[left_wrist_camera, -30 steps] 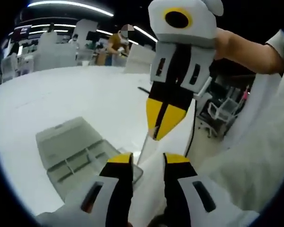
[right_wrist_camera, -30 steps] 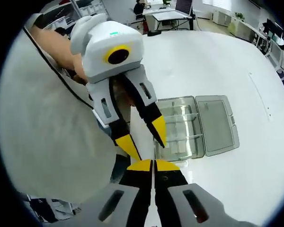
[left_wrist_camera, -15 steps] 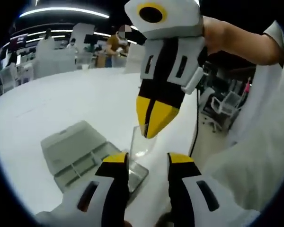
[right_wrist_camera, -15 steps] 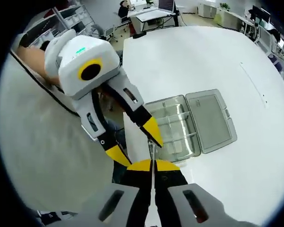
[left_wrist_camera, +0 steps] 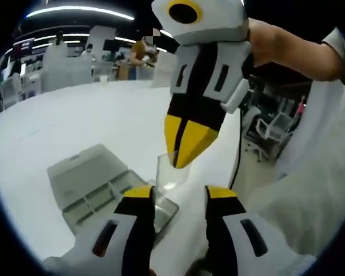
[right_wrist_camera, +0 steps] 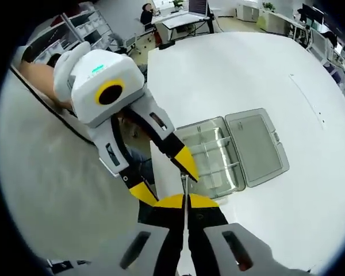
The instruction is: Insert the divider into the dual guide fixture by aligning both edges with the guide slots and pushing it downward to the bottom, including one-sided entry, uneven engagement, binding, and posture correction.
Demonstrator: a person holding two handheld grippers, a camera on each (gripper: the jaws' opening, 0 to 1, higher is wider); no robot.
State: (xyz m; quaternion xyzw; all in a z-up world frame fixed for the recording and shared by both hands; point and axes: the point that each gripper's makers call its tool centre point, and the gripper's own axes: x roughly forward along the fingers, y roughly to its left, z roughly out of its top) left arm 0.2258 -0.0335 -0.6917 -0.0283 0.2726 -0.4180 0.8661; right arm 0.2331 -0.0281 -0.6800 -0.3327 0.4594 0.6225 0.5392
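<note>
text: none legible | labels/brands: none legible | numbers: none | signs: far background boards too blurred to read | grippers and clear case: no readable markings

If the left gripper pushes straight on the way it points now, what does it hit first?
Probably the clear divider, held by the right gripper just beyond the open left gripper. Depth is uncertain; the open fixture box lies off to the side.

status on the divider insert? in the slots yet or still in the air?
Done: the clear divider is picked up, pinched at its top edge by the right gripper, and the compartment box lies open on the table.
In hand: the divider hangs above the box's near edge; the left gripper has open jaws on either side of it.
Left: aligning both edges with the guide slots and pushing down; no entry visible.
</note>
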